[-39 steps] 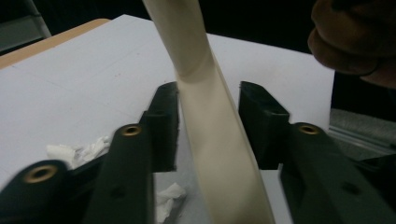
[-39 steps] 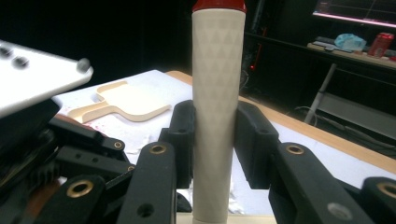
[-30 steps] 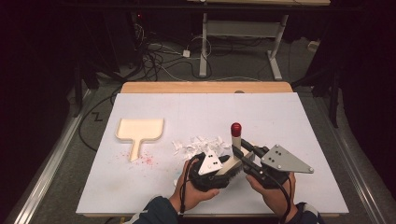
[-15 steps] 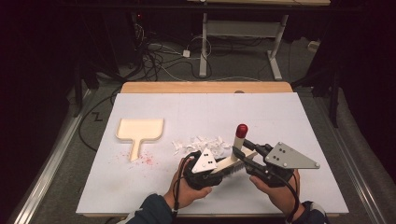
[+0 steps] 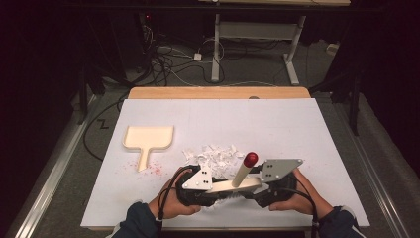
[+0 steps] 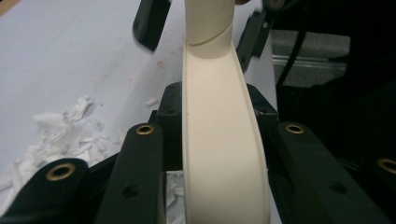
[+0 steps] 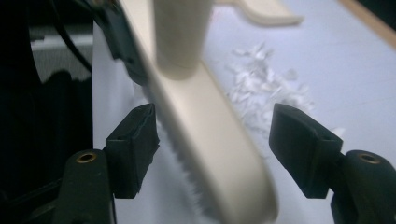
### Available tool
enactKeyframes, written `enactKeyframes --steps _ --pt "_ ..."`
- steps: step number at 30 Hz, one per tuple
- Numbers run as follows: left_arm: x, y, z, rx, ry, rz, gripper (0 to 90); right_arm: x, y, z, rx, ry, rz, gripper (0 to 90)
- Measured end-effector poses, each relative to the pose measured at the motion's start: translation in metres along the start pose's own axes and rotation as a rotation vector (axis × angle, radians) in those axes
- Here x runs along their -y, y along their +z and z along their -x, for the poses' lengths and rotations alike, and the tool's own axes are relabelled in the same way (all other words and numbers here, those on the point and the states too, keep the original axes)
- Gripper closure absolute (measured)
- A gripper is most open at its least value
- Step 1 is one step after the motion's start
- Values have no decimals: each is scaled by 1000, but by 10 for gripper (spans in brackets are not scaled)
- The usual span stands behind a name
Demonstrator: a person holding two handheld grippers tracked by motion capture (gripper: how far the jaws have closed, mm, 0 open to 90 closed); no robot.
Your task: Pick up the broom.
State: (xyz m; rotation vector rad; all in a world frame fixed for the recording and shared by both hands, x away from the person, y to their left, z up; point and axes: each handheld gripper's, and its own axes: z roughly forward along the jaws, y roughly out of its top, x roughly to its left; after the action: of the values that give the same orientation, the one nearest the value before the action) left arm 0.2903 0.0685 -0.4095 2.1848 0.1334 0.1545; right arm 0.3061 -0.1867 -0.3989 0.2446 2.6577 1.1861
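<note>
Cream dustpan (image 5: pixel 147 139) on white table (image 5: pixel 307 124), left | paper scraps (image 5: pixel 213 156) beside centre | left gripper (image 5: pixel 218 188) clamped on brush (image 5: pixel 242 178) head | right gripper (image 7: pixel 215 140) jaws spread around brush's other end, not touching.

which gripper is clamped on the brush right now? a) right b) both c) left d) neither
c: the left gripper has its jaws tight against the cream brush, while the right gripper stands open with clear gaps either side of the brush head.
</note>
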Motion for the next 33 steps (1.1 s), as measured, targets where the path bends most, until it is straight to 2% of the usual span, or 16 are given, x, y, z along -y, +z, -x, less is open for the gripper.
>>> enactKeyframes --steps 4,5,9,10,11,12,13,14,15,18,20,21,26,27,30,33 --pt "0 2 0 15 11 -23 640 -1 16 -5 -110 -30 -19 567" --pt "1 2 0 13 14 -29 635 -3 19 -5 -113 -68 -11 581" --pt "1 -4 -2 -34 0 -25 498 -6 26 -11 -120 -30 -40 673" --pt "1 -9 -3 -38 -11 -12 464 -7 29 -12 -104 -62 -50 677" --pt "1 -23 -2 -107 -2 3 395 -7 30 -15 -95 -39 -54 677" --pt "1 -23 -2 -107 -2 3 346 -7 30 -15 -95 -39 -54 677" --pt "3 -32 -1 -159 6 3 280 -8 31 -16 -114 -26 -41 678" --pt "11 -50 4 -275 -1 20 221 -9 31 -17 -103 -28 -38 678" --pt "11 -50 4 -275 -1 20 211 -10 29 -19 -84 -17 -46 678" --pt "30 -78 8 -384 -55 64 177 -12 28 -21 -66 -9 -46 678" --pt "54 -98 14 -538 -77 49 162 -17 26 -24 -68 12 -45 678" --pt "54 -98 14 -538 -77 49 156 -18 25 -26 -68 13 -44 678" --pt "102 -115 17 -732 -181 -1 156 -26 30 -33 -95 10 -45 678" --pt "109 -118 17 -737 -204 6 156 -28 32 -38 -107 48 -56 678" --pt "124 -127 14 -777 -292 46 156 -36 52 -45 -180 28 -95 678" --pt "126 -128 12 -794 -303 51 157 -38 72 -45 -230 61 -126 678"
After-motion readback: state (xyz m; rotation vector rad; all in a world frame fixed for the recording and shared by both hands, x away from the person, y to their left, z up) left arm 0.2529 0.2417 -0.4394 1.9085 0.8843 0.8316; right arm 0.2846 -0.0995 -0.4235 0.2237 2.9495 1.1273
